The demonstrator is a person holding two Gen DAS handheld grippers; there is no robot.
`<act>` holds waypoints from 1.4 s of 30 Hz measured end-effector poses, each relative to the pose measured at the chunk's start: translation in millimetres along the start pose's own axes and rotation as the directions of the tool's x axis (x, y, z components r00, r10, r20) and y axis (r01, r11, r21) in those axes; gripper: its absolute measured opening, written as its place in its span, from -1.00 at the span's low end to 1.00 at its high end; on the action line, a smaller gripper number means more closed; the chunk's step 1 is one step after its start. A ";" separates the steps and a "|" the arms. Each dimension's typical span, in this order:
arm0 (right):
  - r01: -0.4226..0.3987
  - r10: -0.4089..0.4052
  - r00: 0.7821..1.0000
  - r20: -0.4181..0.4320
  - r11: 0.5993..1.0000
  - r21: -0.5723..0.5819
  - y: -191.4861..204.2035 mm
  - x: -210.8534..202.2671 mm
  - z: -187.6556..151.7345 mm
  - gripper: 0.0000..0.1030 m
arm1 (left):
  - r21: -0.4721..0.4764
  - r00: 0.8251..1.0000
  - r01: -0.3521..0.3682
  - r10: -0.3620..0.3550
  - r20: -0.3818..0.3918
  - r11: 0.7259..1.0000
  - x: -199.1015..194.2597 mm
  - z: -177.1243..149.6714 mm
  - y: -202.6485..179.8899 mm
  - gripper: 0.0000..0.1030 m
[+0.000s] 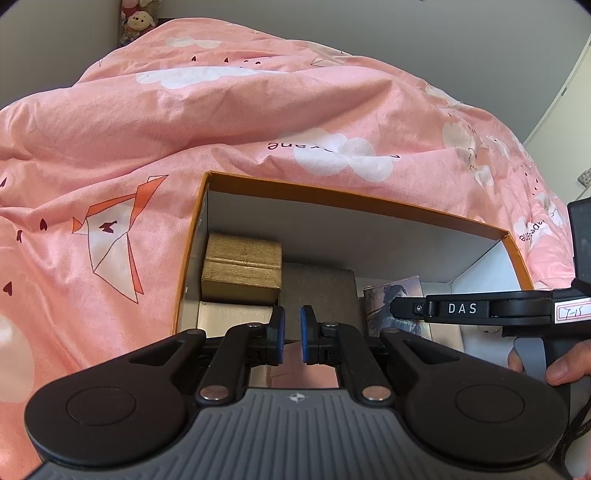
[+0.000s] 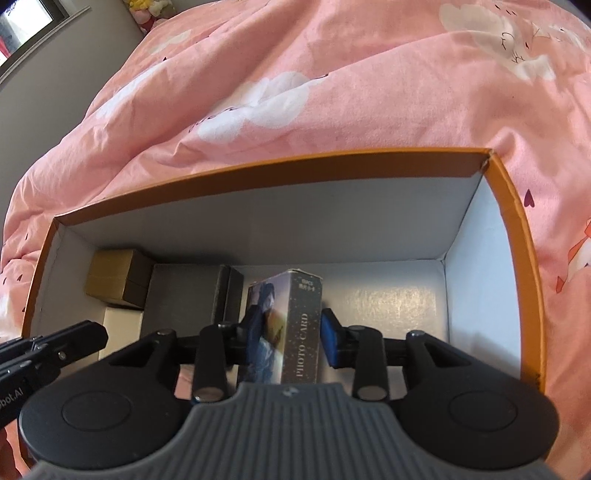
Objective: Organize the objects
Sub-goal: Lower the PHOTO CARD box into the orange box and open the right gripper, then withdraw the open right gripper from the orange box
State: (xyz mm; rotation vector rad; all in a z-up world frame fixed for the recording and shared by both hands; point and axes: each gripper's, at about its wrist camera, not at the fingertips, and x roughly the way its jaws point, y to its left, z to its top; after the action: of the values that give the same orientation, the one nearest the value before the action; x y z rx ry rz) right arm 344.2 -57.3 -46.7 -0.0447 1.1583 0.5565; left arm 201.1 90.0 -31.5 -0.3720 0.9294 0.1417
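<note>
An orange-rimmed cardboard box (image 1: 354, 197) (image 2: 258, 168) lies on a pink quilt. Inside at its left end sit a gold-brown box (image 1: 242, 267) (image 2: 118, 277), a cream box (image 1: 232, 317) below it, and a flat grey box (image 1: 317, 295) (image 2: 184, 295). My right gripper (image 2: 286, 334) is shut on a photo card box (image 2: 291, 325) printed "PHOTO CARD", held upright inside the orange box beside the grey one; it also shows in the left wrist view (image 1: 395, 299). My left gripper (image 1: 292, 338) is nearly shut and empty, over the grey box.
The pink quilt (image 1: 221, 122) (image 2: 332, 92) with white clouds and origami birds surrounds the box on all sides. Plush toys (image 1: 138, 20) sit at the far wall. The right half of the orange box floor (image 2: 391, 306) is bare white.
</note>
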 end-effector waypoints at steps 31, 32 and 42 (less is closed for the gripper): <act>-0.027 -0.015 0.991 -0.135 0.953 -0.300 5.7 -2.7 -17.3 -0.21 | 0.059 0.999 -0.026 0.027 -0.018 0.998 3.4 -2.5 -5.4 -0.82; -0.030 -0.009 0.991 -0.136 0.959 -0.281 4.2 -1.6 -17.8 -0.25 | 0.059 0.999 -0.025 0.026 -0.018 0.998 3.3 -2.4 -5.6 -0.82; -0.058 0.047 0.993 -0.110 0.994 -0.094 3.3 3.4 -11.3 -0.41 | 0.062 1.000 -0.024 0.025 -0.018 0.998 3.4 -2.6 -5.9 -0.82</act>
State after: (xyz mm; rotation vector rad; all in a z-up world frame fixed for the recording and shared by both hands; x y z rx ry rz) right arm 334.1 -56.6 -53.5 -0.1293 1.2391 0.6638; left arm 202.8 83.4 -34.1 -0.3055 0.9554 0.1319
